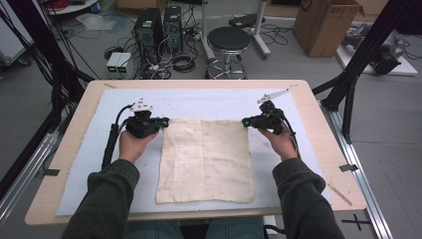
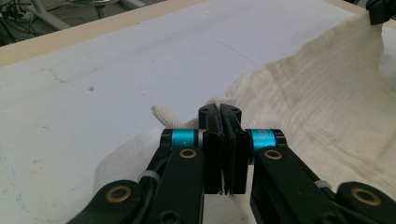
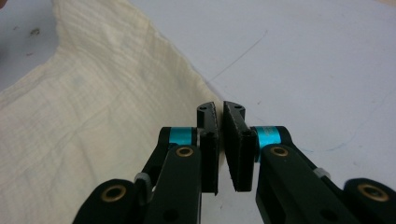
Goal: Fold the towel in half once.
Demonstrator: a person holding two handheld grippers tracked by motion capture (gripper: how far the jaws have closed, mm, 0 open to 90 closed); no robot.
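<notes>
A cream square woven cloth lies flat mid-table on the white mat. The left gripper pinches its far-left corner; the right gripper, jaws narrowly parted, sits at its far-right corner.

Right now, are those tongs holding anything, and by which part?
The left tongs pinch the cloth at its far left corner. The right tongs sit at its far right corner; their grip cannot be told.
</notes>
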